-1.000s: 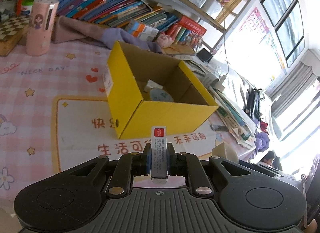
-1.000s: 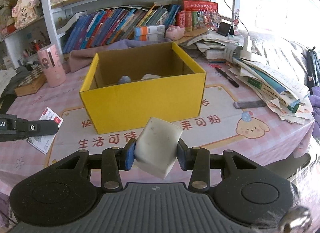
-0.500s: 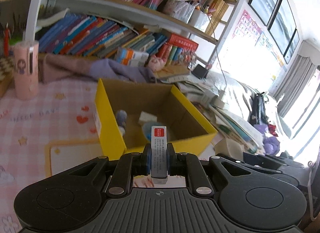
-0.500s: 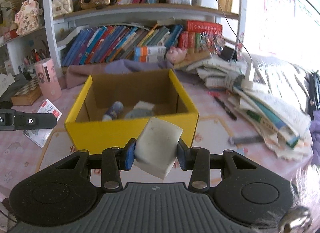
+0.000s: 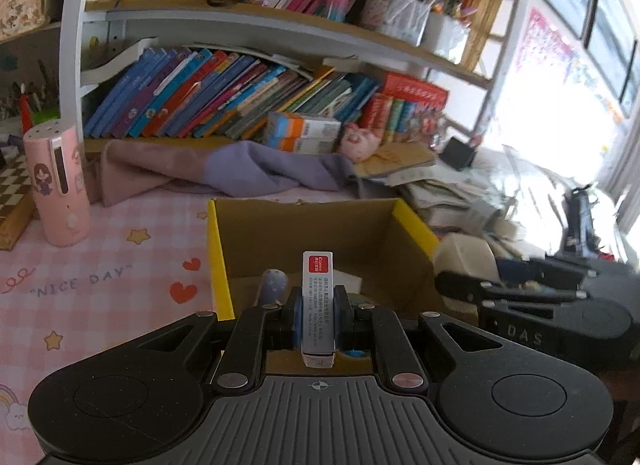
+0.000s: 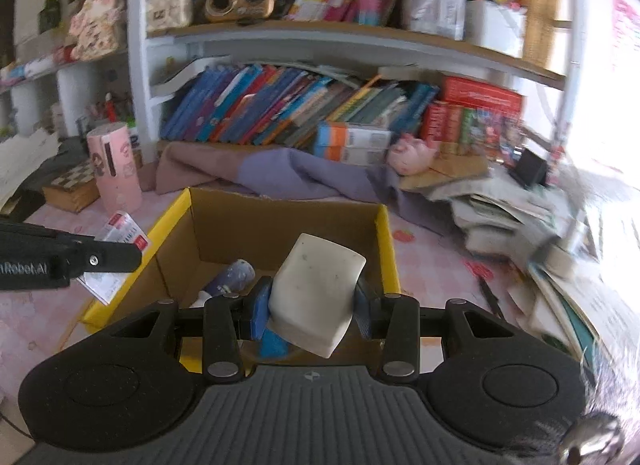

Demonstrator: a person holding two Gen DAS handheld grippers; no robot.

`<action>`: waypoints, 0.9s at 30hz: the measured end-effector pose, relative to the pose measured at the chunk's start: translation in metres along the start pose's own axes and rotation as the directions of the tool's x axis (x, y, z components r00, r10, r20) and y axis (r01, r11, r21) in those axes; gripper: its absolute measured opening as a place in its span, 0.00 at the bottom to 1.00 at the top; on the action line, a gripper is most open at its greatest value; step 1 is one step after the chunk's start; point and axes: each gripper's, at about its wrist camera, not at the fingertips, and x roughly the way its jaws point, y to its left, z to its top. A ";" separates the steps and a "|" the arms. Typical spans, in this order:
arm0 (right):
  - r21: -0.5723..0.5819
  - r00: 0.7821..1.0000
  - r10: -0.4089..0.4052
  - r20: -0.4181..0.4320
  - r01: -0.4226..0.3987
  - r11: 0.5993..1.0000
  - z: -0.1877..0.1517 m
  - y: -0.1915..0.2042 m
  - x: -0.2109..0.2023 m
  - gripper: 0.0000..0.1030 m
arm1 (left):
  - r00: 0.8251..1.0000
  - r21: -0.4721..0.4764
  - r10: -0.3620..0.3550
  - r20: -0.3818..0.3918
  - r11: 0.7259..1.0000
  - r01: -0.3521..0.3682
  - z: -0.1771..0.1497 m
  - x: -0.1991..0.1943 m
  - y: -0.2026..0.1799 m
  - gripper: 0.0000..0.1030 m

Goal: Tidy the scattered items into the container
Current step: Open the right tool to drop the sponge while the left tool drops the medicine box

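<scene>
Two grippers: both hover over the yellow box [image 6: 390,243], nothing between them and its open top.
Around: pink cylinder [image 5: 58,189] and crumpled cloth [image 5: 240,169] behind the box; paper pile [image 6: 516,209] to its right.
Box contents: a small bluish bottle [image 6: 232,279] lying down, other pieces hard to make out.
Left gripper [image 5: 317,311]: pinching a slim packet [image 5: 317,305], long axis pointing away from the camera, red label at the far end.
Right gripper [image 6: 312,307]: clamped on a white block [image 6: 316,293], tilted.

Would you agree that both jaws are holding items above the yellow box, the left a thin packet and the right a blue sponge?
Not quite: the block in the right gripper is off-white, not blue, as the right wrist view shows. The left gripper does hold a thin packet over the yellow box.
</scene>
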 end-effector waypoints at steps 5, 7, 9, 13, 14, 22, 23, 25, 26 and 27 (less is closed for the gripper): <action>-0.090 0.993 0.086 -0.075 -0.093 0.992 0.014 -0.011 0.047 0.38 | 0.996 0.061 0.081 -0.036 0.995 -0.078 -0.001 0.028 -0.013 0.13; -0.118 0.987 0.111 -0.115 -0.124 0.985 0.017 -0.012 0.064 0.38 | 0.993 0.089 0.107 -0.058 0.991 -0.102 -0.004 0.039 -0.017 0.13; -0.156 0.979 0.131 -0.159 -0.156 0.975 0.019 -0.010 0.083 0.38 | 0.988 0.128 0.136 -0.076 0.984 -0.125 -0.006 0.050 -0.021 0.13; -0.207 0.955 0.159 -0.251 -0.213 0.955 0.025 -0.006 0.118 0.38 | 0.978 0.202 0.182 -0.106 0.967 -0.158 -0.007 0.067 -0.029 0.13; -0.217 0.948 0.164 -0.272 -0.227 0.950 0.026 -0.005 0.126 0.38 | 0.975 0.217 0.191 -0.115 0.963 -0.163 -0.008 0.071 -0.031 0.13; -0.275 0.891 0.189 -0.414 -0.320 0.907 0.023 0.007 0.158 0.38 | 0.953 0.295 0.250 -0.173 0.936 -0.192 -0.014 0.093 -0.041 0.13; -0.281 0.887 0.184 -0.422 -0.322 0.904 0.022 0.008 0.159 0.38 | 0.952 0.291 0.250 -0.175 0.937 -0.192 -0.015 0.094 -0.041 0.13; -0.284 0.883 0.184 -0.432 -0.327 0.901 0.022 0.008 0.161 0.38 | 0.951 0.279 0.253 -0.179 0.940 -0.198 -0.017 0.094 -0.041 0.13; -0.284 0.882 0.185 -0.433 -0.328 0.901 0.022 0.008 0.160 0.38 | 0.950 0.276 0.256 -0.180 0.940 -0.201 -0.018 0.094 -0.041 0.13; -0.281 0.881 0.188 -0.434 -0.330 0.901 0.021 0.008 0.160 0.38 | 0.949 0.275 0.259 -0.180 0.940 -0.204 -0.018 0.094 -0.041 0.14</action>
